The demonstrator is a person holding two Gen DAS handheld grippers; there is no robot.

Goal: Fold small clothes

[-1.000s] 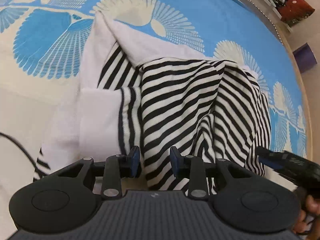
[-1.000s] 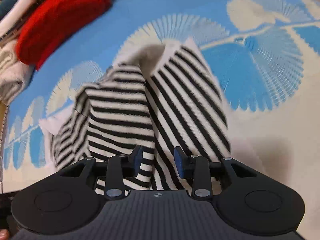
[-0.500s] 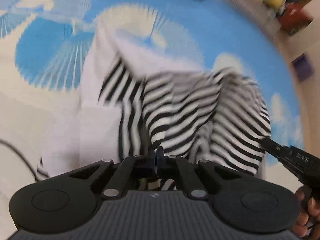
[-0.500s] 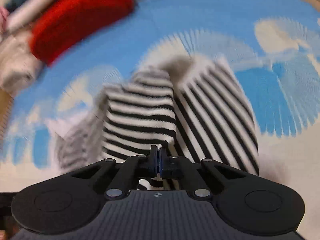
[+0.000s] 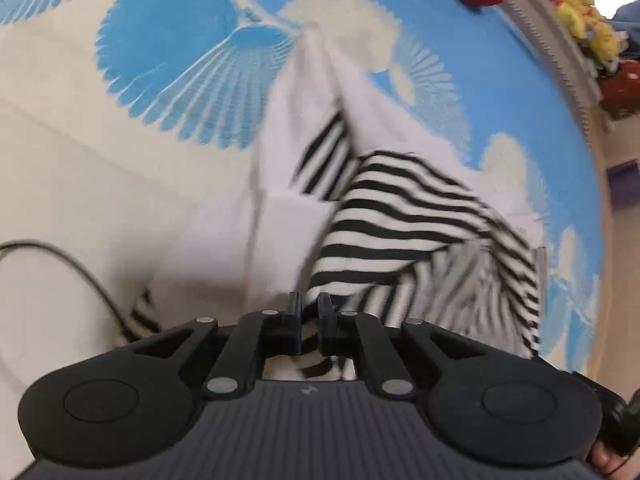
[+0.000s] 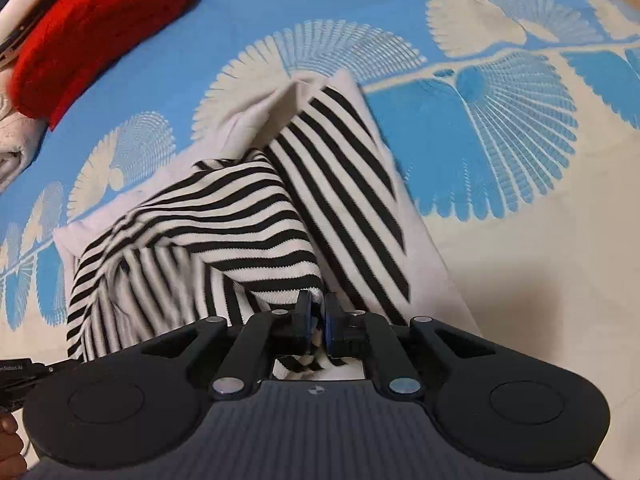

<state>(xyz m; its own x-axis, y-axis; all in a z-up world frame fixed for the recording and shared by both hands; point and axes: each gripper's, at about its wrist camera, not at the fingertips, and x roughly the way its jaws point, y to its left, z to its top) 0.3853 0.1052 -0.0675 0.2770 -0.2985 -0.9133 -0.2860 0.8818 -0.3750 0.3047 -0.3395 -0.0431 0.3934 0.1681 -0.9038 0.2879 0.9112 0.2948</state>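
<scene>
A small black-and-white striped garment (image 5: pixel 404 220) with white panels lies partly folded on a blue and cream bedspread (image 5: pixel 168 52). My left gripper (image 5: pixel 309 312) is shut on the garment's near edge and lifts the striped fabric. In the right wrist view the same garment (image 6: pixel 240 216) is bunched in the middle. My right gripper (image 6: pixel 316 312) is shut on its near edge too, with cloth pinched between the blue pads (image 6: pixel 330 316).
A red folded cloth (image 6: pixel 96 28) and a pile of light clothes (image 6: pixel 12 140) lie at the far left of the bed. A black cable (image 5: pixel 80 276) runs across the cream area. Yellow soft toys (image 5: pixel 588 16) sit beyond the bed's edge.
Both grippers closed from open onto the garment's near edge. They have since lifted and pulled the striped fabric, so the fold has shifted and bunched.
</scene>
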